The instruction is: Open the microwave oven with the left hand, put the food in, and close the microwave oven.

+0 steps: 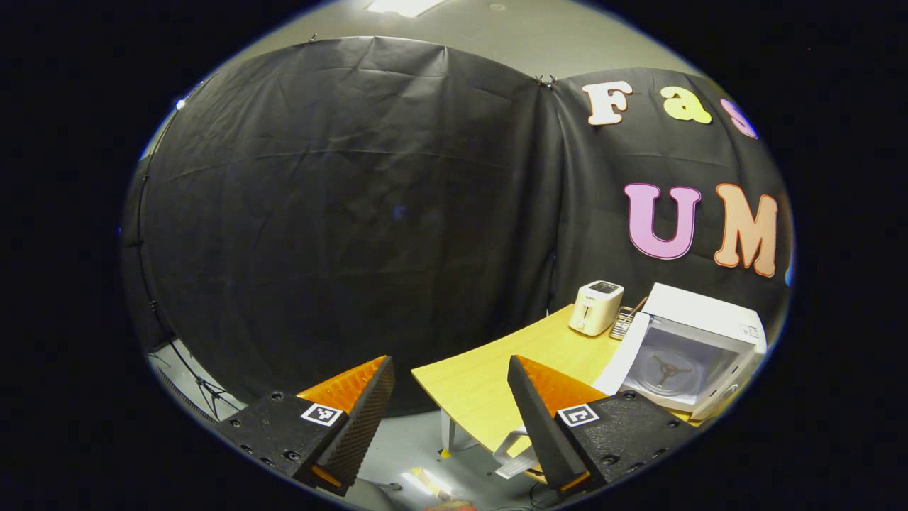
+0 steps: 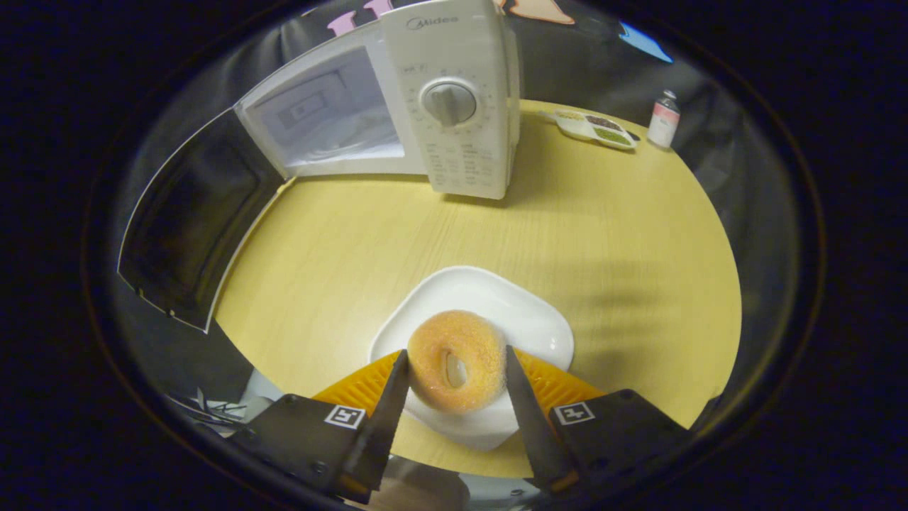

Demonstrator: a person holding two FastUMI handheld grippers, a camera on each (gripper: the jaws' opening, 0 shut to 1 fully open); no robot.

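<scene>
Yellow table [image 2: 603, 234] carries a plate [image 2: 546, 333]; the right gripper [image 2: 456, 387] fingers flank the soft, crumbly doughnut [image 2: 457, 358], apparently touching; left gripper [image 1: 450, 404] gapes empty.

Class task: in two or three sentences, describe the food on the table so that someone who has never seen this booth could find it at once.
Start at the white microwave, its door swung open, on the wooden table. In front of it lies a white plate. On that sits the doughnut, between the right gripper fingers: round, orange, sugar-dusted, with a hole, the table's one ring-shaped thing.
</scene>
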